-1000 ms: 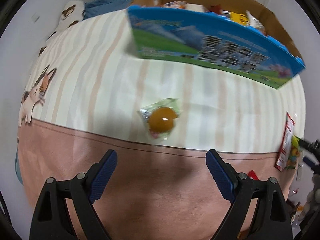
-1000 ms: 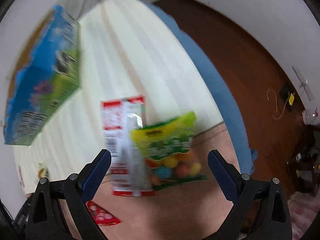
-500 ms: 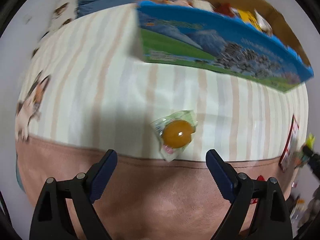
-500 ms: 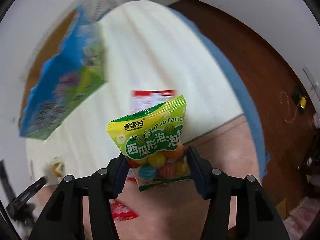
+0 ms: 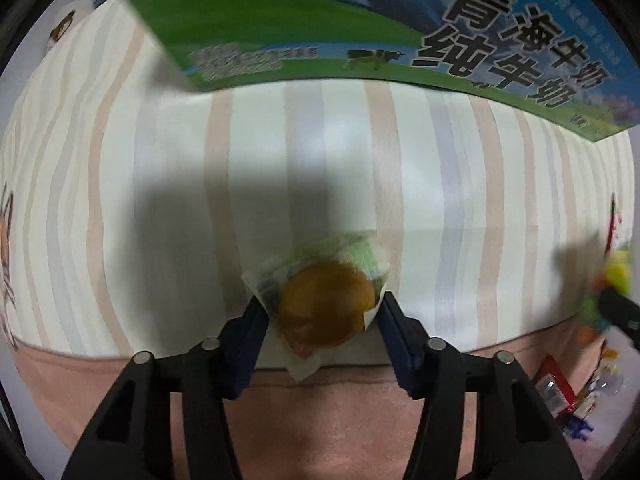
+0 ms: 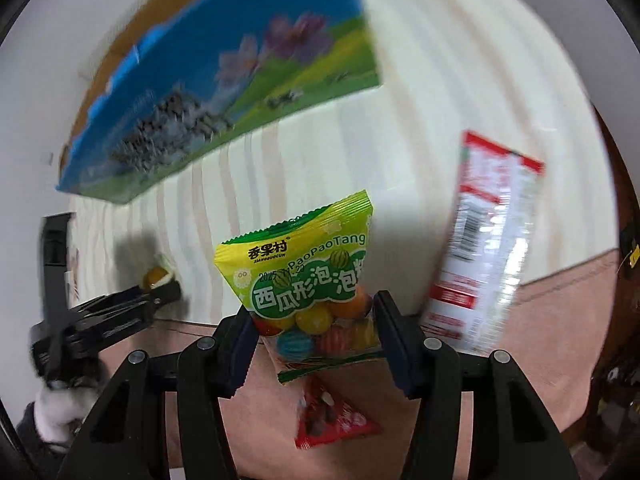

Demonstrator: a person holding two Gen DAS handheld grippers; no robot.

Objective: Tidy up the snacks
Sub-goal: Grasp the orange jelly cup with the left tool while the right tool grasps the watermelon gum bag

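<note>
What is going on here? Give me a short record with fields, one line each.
Surface: striped cloth
Left gripper: fingers just closed on a wrapped orange snack
Right gripper: holds a green candy bag off the cloth
Behind: blue and green milk box
Lying loose: red and white packet, small red packet
</note>
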